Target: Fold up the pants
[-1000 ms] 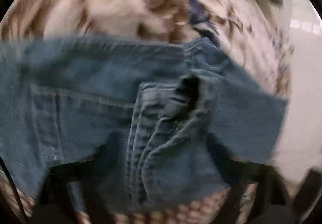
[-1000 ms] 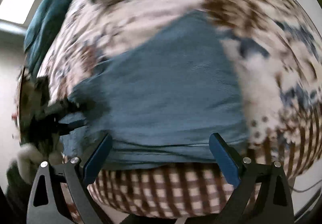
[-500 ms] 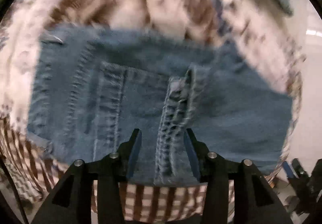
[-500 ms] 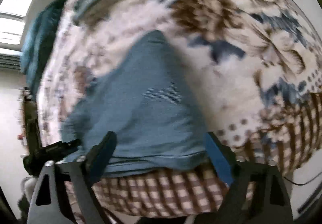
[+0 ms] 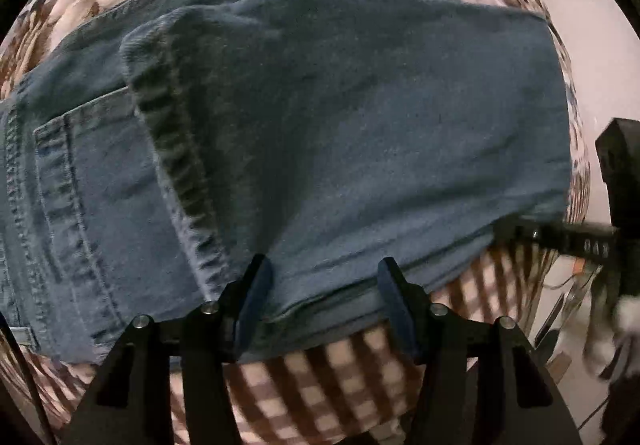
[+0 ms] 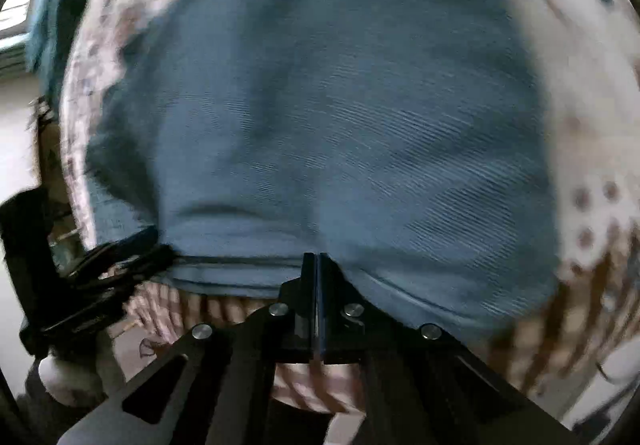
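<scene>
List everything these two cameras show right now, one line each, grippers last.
jeans: one pair, blue denim, folded in layers on the bed cover, back pocket at the left of the left view.
bed cover: one, brown and cream check with floral areas, under the jeans.
teal cloth: one, top left of the right view, blurred.
left gripper: black, fingers apart at the near jeans edge.
right gripper: black, fingers pressed together at the jeans' near edge.

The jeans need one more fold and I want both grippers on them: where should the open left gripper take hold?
Probably the near folded edge of the jeans, approached from the checkered border side. That layered edge lies between the open fingers of the left gripper, and the right gripper looks shut on that same edge.
</scene>
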Available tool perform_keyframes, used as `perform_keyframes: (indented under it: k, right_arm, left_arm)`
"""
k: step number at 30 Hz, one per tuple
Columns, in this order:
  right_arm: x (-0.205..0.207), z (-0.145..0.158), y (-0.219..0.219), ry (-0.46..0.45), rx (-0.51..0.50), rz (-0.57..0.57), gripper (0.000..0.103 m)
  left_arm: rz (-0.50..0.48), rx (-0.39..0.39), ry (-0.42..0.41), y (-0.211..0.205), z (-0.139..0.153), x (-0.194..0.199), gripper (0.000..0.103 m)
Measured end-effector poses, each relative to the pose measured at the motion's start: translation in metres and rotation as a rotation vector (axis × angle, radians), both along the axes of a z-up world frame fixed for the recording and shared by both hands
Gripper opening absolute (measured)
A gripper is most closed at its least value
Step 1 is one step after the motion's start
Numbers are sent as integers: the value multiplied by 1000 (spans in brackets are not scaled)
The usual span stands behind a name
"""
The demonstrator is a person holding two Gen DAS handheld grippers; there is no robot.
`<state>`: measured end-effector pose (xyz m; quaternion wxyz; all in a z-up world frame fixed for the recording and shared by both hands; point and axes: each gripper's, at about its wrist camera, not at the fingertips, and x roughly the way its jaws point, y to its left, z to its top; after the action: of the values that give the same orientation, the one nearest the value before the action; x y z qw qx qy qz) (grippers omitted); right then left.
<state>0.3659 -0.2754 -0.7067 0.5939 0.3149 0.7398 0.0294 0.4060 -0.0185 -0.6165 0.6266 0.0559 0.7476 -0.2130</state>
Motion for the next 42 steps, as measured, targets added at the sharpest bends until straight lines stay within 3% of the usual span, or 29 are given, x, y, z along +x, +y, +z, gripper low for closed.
perform_keyframes:
  k: [2,4,5,7,8,9,12,15,16,17,18,19,22,25,27,29,31,32,33,36,38,40,42]
  right_arm:
    - [-4,-2,-4,26,23,-29,0]
    - [-5,10,-1,20,76,-54,8]
    - [-7,20,-1,-6,100,-78,14]
    - [-10,31,-3,-26,140,-151,32]
    - [-14,34,-8,-37,168,-232,42]
    - [-16,34,-11,-38,180,-300,43]
    - [-23,21,-24,-19,150,-465,43]
    - [-30,-2,-29,51,146,-591,41]
    - [-31,-6,-30,54,148,-614,37]
    - [-32,-7,-30,56,130,-626,12]
    - [-33,-5,-31,68,85,-626,6]
    - [-35,-3,-31,59,86,-631,6]
    - [-39,17,-25,20,31,-561,3]
    - [-41,8,-32,71,-7,-458,1]
    - [-41,-4,-36,117,61,-417,2]
    - [-40,-3,-40,136,114,-386,8]
    - [-30,16,-38,96,83,-277,36]
    - [-27,26,-37,77,62,-236,65]
    - [-24,36,-33,48,45,-199,77]
    - [-4,59,-12,-33,27,-95,77]
    - [10,66,-2,-65,-4,-53,77]
    - [29,71,17,-92,-21,-23,77]
    - [44,71,26,-114,-40,-23,77]
  left_arm:
    - [6,2,6,4,8,3,51]
    - [27,-44,-22,-1,30,1,56]
    - [34,-58,-29,-1,36,2,58]
    - [144,-130,7,14,49,6,60]
    - [246,-169,38,29,49,7,60]
    - [375,-194,76,47,45,7,61]
    - [646,-212,174,83,18,5,62]
    - [826,-244,233,98,-10,8,62]
    - [843,-234,234,98,-16,9,61]
    - [851,-205,217,96,-18,13,61]
    - [822,-142,187,92,-18,16,49]
    - [774,-79,171,82,-19,17,30]
    - [659,28,109,74,-15,15,14]
    - [641,27,132,82,-20,11,6]
    - [645,-7,152,94,-13,20,6]
    - [623,-32,100,110,11,28,13]
    - [619,-41,-10,124,45,24,50]
    - [647,-61,-60,135,59,21,62]
    - [698,-88,-105,154,70,16,80]
    - [909,-193,-146,217,71,-5,88]
    - [1062,-237,-159,246,57,-29,90]
    - [1228,-261,-189,267,47,-47,100]
    - [1364,-294,-188,285,23,-59,100]
